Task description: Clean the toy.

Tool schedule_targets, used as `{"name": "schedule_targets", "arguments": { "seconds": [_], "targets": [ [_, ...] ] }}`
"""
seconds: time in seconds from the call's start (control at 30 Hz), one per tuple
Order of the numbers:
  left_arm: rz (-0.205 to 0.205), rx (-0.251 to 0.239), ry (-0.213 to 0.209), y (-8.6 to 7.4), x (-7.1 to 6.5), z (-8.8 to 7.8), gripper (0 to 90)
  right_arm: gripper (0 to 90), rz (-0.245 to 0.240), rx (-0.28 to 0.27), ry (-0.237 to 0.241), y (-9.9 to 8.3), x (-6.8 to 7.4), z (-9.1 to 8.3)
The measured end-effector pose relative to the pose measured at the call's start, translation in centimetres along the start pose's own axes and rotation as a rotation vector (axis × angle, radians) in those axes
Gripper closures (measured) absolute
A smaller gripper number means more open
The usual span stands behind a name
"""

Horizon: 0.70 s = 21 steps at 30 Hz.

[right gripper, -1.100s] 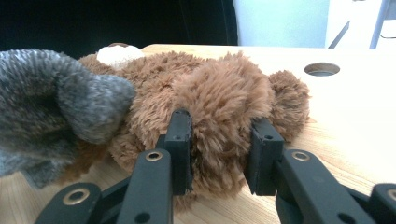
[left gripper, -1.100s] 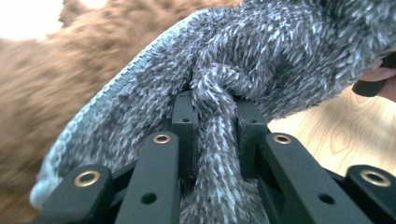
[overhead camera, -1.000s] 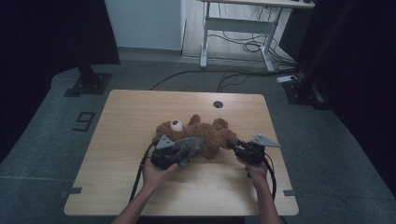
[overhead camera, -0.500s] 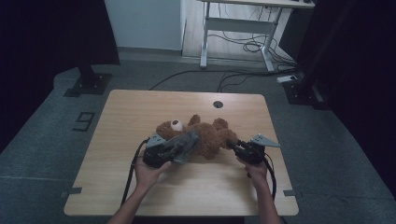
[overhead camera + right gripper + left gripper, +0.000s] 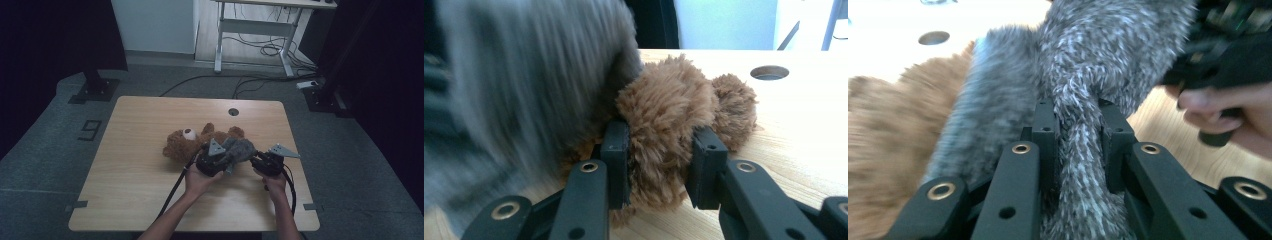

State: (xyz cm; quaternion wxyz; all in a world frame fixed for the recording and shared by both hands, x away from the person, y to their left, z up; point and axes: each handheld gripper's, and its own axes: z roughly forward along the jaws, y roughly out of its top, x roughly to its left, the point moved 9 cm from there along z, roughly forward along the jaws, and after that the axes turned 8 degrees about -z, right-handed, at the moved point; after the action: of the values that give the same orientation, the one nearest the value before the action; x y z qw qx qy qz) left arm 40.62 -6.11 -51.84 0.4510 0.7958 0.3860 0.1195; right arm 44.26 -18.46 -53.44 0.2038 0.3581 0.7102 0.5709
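A brown teddy bear (image 5: 179, 143) lies on its back in the middle of the wooden table (image 5: 135, 130), head to the left. A grey fuzzy garment (image 5: 241, 148) covers its lower body. My left gripper (image 5: 226, 158) is shut on a fold of that grey garment (image 5: 1083, 150), which bunches up between its jaws (image 5: 1079, 115). My right gripper (image 5: 256, 159) is shut on one of the bear's brown legs (image 5: 664, 120), pinched between its pads (image 5: 661, 137). Beside that leg the grey garment (image 5: 524, 75) is blurred. The other hand (image 5: 1228, 110) shows close by at the right.
A round cable hole (image 5: 233, 111) sits near the table's far edge. Cables trail from both grippers toward the near edge. Behind the table stand a desk frame (image 5: 250, 30) with floor cables and a black stand base (image 5: 95, 90); a "9" mark (image 5: 90, 130) lies on the floor.
My left gripper has moved right, toward the right gripper, taking the grey garment along over the bear's lower body. The right gripper has stayed where it was.
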Motion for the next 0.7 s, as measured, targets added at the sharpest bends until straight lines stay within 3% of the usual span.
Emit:
{"name": "schedule_targets", "arguments": {
  "seconds": [0.2, 0.47, 0.7],
  "targets": [
    [-0.013, -0.005, 0.018, -1.2, 1.0, -0.3, 74.1, 66.9, -0.001, -0.002, 0.007, -0.2, -0.1, 0.0],
    [-0.043, -0.031, 0.03, -2.7, 3.0, -2.9, 74.1, 67.0, 0.009, -0.008, 0.017, -0.1, -0.2, -0.1],
    [-0.103, -0.06, 0.045, -4.8, 5.6, -5.0, 74.1, 67.0, 0.008, -0.006, 0.021, -0.2, -0.2, -0.1]
  ]
}}
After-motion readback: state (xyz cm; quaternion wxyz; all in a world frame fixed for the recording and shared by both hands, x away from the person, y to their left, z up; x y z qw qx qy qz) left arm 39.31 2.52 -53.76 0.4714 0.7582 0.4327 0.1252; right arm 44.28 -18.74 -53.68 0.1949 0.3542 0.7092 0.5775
